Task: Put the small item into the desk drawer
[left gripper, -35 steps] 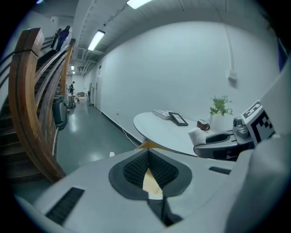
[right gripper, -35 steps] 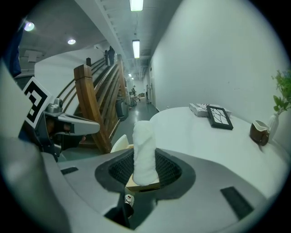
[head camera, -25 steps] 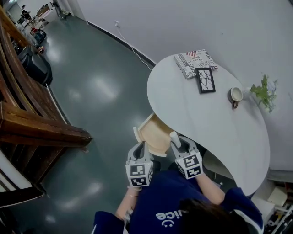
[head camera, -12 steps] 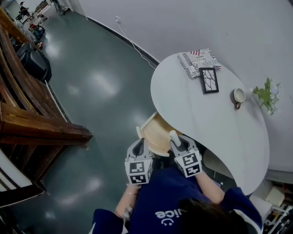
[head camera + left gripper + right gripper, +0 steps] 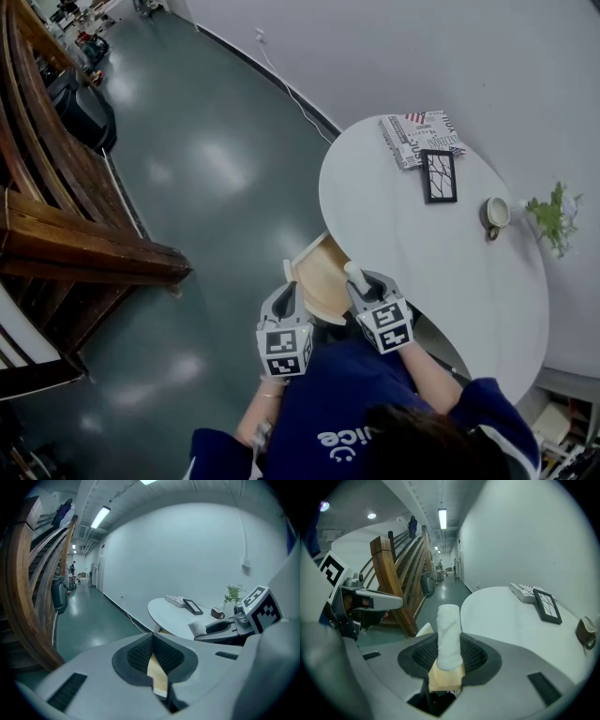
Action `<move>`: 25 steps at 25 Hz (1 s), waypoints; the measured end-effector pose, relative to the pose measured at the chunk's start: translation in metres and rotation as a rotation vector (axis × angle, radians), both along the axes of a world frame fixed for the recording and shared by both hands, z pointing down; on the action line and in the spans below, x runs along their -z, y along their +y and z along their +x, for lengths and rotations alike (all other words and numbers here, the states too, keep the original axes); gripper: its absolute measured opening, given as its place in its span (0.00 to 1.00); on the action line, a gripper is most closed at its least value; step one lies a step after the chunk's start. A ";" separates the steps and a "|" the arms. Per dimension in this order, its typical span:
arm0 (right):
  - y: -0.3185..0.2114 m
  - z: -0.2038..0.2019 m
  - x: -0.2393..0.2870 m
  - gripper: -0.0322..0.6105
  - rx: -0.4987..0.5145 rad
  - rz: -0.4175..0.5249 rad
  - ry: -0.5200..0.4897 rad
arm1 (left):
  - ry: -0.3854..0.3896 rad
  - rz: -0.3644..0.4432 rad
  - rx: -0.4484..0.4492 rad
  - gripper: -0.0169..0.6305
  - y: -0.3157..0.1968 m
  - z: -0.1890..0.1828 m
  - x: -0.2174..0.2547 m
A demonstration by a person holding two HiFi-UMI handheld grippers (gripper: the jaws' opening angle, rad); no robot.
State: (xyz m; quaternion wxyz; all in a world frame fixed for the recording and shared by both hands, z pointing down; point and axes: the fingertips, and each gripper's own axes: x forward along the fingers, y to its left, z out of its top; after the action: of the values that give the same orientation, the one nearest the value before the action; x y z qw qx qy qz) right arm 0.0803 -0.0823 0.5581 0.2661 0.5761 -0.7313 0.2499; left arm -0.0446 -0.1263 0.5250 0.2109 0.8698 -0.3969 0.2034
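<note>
Your right gripper [image 5: 450, 656] clamps the roll [image 5: 449, 637]; left gripper [image 5: 153, 657] closed, empty.
Both hover at the drawer [image 5: 319, 274] as before; the table [image 5: 441, 272] sits further right.

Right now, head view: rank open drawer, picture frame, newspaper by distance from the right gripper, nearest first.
1. Open drawer, just left of the right gripper, which grips the white roll.
2. Picture frame, on the table's far half.
3. Newspaper, beyond the frame at the far edge.
</note>
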 end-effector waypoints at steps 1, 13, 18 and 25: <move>-0.003 -0.001 -0.002 0.27 0.013 -0.005 -0.001 | -0.001 0.000 0.007 0.03 0.000 -0.002 0.000; -0.025 -0.027 -0.033 0.27 0.166 -0.072 -0.001 | -0.046 0.001 0.117 0.03 0.000 -0.026 0.000; -0.030 -0.035 -0.054 0.27 0.207 -0.123 -0.003 | -0.069 -0.002 0.168 0.03 0.004 -0.039 -0.001; -0.033 -0.045 -0.087 0.27 0.264 -0.194 -0.007 | -0.112 -0.021 0.231 0.03 0.013 -0.053 -0.001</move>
State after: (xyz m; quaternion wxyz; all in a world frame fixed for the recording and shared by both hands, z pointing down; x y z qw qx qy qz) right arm 0.0356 -0.1149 0.6446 0.3487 0.4456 -0.7741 0.2841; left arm -0.0976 -0.1130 0.5263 0.2192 0.8035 -0.5034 0.2302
